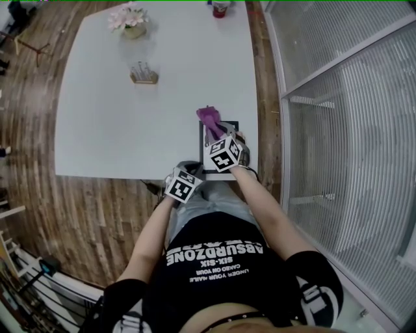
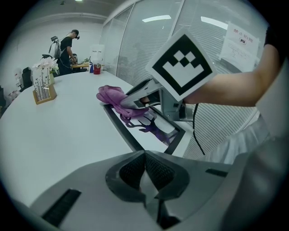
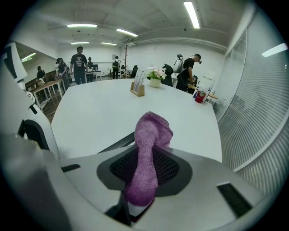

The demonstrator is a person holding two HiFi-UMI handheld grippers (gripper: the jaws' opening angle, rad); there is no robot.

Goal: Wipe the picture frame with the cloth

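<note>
A black picture frame [image 1: 202,144] lies flat at the table's near right edge; the left gripper view shows its white picture with a dark figure [image 2: 159,127]. My right gripper [image 1: 212,134] hovers over the frame's far end, shut on a purple cloth [image 1: 208,118]. The cloth [image 3: 151,140] sticks up between the jaws, and in the left gripper view it [image 2: 113,96] hangs onto the frame. My left gripper [image 1: 188,168] sits at the table's near edge, left of the frame, jaws shut [image 2: 145,168] with nothing between them.
A flower vase [image 1: 132,19], a wooden holder [image 1: 143,73] and a red cup [image 1: 220,8] stand at the table's far side. A glass partition [image 1: 338,130] runs along the right. People stand in the background [image 3: 79,63].
</note>
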